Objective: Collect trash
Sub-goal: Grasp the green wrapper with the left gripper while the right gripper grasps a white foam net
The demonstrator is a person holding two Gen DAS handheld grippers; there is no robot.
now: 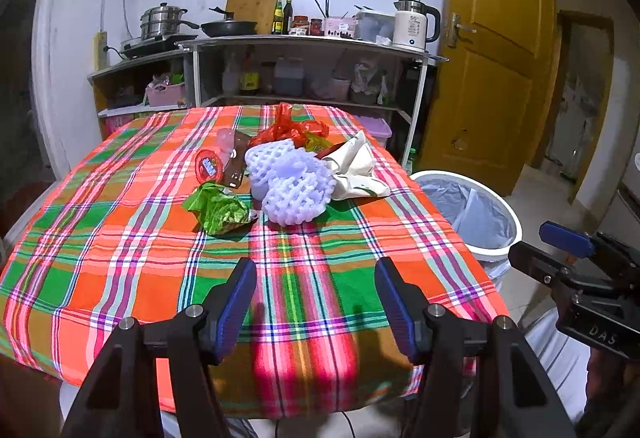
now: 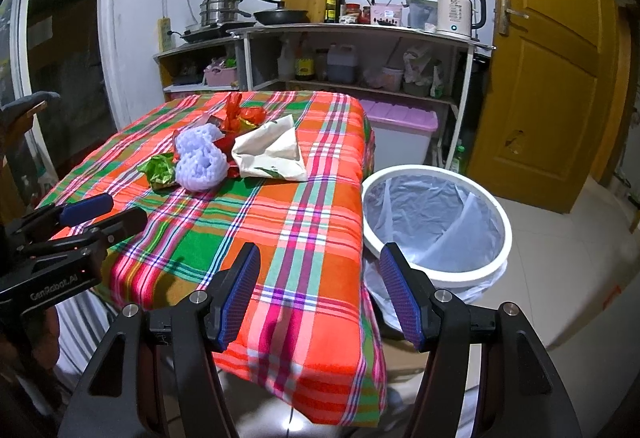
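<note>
Both the left gripper (image 1: 316, 302) and right gripper (image 2: 320, 290) hang with jaws spread, empty; the trash heap (image 1: 288, 173) lies ahead on the counter (image 1: 120, 238), straighter before the left; the bin (image 2: 436, 222) stands just ahead-right of the right's.

Orange-green plaid tablecloth (image 1: 160, 238), white bin (image 2: 502, 226)

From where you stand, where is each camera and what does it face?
Left wrist: on the left gripper, over the near table edge, facing the trash pile; its fingers show, and the right gripper.
Right wrist: on the right gripper, at the table corner beside the bin; the left gripper shows.
Both share the foam net, bin and shelves.
</note>
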